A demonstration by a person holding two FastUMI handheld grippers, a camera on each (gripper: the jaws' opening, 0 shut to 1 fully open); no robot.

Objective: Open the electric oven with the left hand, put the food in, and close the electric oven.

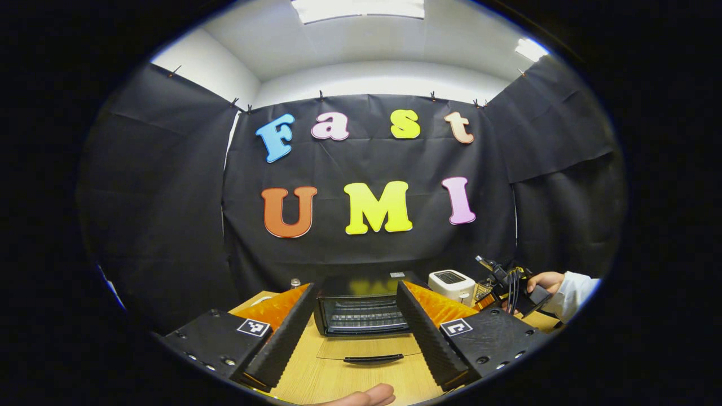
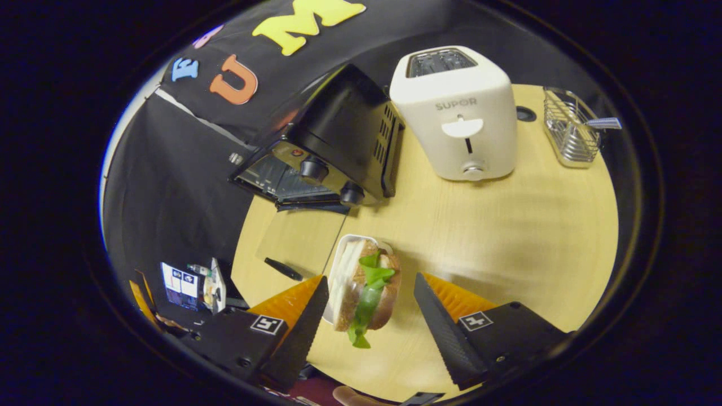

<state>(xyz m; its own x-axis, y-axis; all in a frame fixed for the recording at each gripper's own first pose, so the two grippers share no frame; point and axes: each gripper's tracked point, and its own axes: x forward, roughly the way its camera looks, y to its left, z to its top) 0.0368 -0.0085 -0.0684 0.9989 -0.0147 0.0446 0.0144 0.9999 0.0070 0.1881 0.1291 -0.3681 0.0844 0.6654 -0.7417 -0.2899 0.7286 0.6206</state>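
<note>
In the left gripper view, the left gripper (image 1: 355, 332) stood wide open with nothing between its fingers, each of which carried a small square black-and-white marker. Between the fingers lay the wooden table (image 1: 316, 383), and on it the glass door (image 1: 369, 355) of the electric oven (image 1: 361, 307), folded flat down with its dark handle toward the camera. Behind the door, the oven's open cavity showed a wire rack. Farther to the right of the fingers stood a white toaster (image 1: 451, 285), and beside it a hand (image 1: 544, 280) in a light sleeve held the other tool.

In the right gripper view, the right gripper (image 2: 369, 307) was also open, a finger on each side of the sandwich (image 2: 366, 290), and the view did not show either finger touching it. The sandwich, with green lettuce hanging out, lay on a small white plate (image 2: 344, 256) on the table. Beyond it to the left was the oven, seen from its knob side with the door down. Straight ahead stood the toaster with the word "SUPOR" on its front. Farther right was a wire basket (image 2: 569, 132).
</note>
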